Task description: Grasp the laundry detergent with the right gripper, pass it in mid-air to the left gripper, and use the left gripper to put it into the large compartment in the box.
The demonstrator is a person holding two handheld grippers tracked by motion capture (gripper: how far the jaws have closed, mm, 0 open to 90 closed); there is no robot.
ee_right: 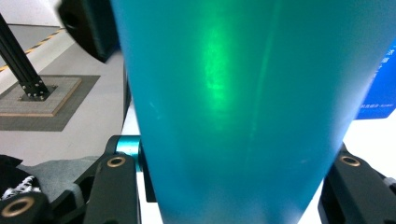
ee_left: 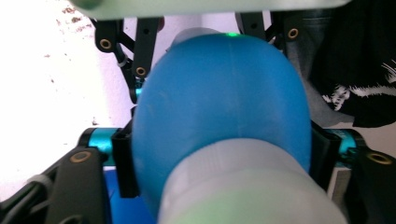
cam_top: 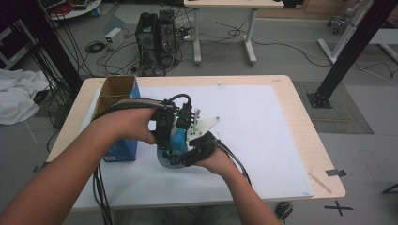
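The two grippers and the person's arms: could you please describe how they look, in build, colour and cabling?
Both grippers are black, with turquoise metal bars at the base of the tongs and brass-coloured rivets on the linkages. The right gripper carries a grey three-cornered plate on top; the left gripper shows a small green light. Bundles of black cables trail back from each. The forearms are bare, with no sleeves in view.
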